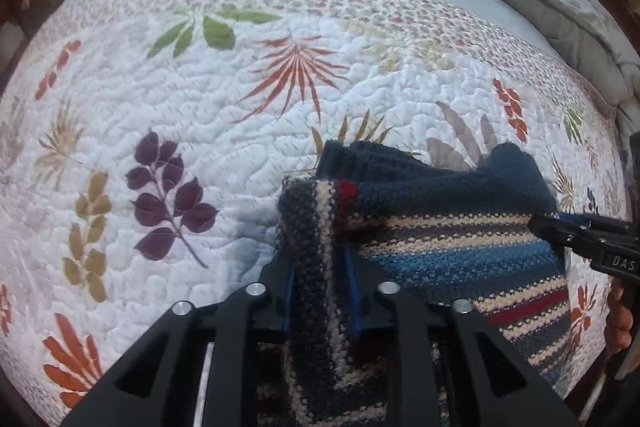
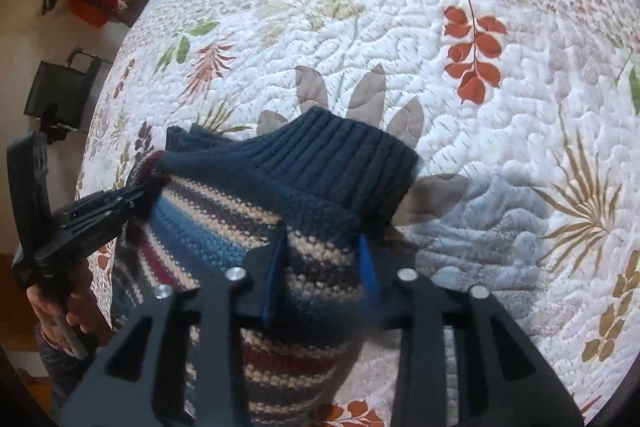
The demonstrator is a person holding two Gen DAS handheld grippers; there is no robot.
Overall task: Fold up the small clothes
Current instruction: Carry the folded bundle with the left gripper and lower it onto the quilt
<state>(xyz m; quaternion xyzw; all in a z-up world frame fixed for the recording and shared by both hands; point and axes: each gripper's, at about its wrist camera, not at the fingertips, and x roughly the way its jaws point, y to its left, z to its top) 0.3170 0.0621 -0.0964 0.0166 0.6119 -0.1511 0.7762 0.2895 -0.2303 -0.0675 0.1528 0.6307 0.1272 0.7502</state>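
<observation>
my left gripper [image 1: 320, 291] is clamped on one near corner of the striped knit sweater [image 1: 460, 251] and my right gripper [image 2: 320, 279] on the other, its length running away from me across the leaf-print quilt [image 1: 180, 107]

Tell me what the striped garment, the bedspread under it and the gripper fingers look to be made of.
Striped garment: chunky knit, probably wool or acrylic; visible stitches, ribbed navy band.
Bedspread: quilted cotton-like fabric, matte; puffy stitched ripples, printed leaves.
Left gripper and right gripper: black rigid plastic or metal, blue pads that look rubbery.
</observation>
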